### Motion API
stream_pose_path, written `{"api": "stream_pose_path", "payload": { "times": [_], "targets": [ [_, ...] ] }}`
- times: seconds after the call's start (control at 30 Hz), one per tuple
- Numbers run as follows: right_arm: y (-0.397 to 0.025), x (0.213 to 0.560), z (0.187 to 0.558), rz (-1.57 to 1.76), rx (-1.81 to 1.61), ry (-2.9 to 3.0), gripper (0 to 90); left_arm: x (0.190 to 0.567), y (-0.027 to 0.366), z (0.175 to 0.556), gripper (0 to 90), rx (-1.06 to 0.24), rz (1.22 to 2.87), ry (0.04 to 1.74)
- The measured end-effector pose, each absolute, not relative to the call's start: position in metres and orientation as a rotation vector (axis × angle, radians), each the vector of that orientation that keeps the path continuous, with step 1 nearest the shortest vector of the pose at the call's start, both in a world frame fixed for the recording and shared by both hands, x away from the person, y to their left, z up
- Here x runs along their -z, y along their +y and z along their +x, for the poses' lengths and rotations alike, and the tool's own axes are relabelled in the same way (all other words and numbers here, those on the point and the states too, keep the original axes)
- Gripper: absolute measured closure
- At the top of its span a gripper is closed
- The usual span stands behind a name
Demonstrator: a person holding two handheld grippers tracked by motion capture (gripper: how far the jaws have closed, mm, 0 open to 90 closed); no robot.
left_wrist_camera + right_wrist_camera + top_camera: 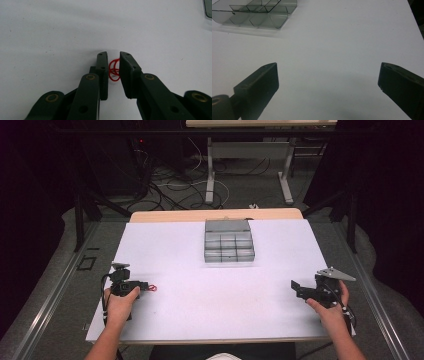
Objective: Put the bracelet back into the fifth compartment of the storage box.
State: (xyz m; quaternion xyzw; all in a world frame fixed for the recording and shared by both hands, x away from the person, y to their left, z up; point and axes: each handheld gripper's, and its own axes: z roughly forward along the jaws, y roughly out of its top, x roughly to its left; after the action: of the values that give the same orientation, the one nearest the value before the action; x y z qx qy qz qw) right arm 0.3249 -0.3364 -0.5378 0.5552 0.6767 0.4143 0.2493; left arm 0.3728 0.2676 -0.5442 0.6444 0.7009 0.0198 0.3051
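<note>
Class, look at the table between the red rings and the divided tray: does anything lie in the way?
Nothing visible does. The red rings sit between the left gripper fingers, and bare table runs from there to the tray.

From above our side of the table [200,310] we looked forward and down on all of it. Each gripper camera sat low and close to the white top; the right one shared the clear tray [259,12] with the high view.
</note>
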Motion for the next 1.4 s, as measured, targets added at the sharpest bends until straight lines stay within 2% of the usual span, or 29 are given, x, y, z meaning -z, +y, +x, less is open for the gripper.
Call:
{"api": "stream_pose_path", "payload": {
  "times": [0.73,1.4],
  "targets": [
    [-0.3371,0.5411,0.3271,1.521,-1.117,1.841,4.1,0.547,0.2669,0.3732,88.6,-0.065,1.697,1.866],
    [-0.3384,0.5413,0.3264,1.52,-1.118,1.855,4.3,0.5448,0.267,0.3722,89.8,-0.075,1.699,1.827]
  ]
}}
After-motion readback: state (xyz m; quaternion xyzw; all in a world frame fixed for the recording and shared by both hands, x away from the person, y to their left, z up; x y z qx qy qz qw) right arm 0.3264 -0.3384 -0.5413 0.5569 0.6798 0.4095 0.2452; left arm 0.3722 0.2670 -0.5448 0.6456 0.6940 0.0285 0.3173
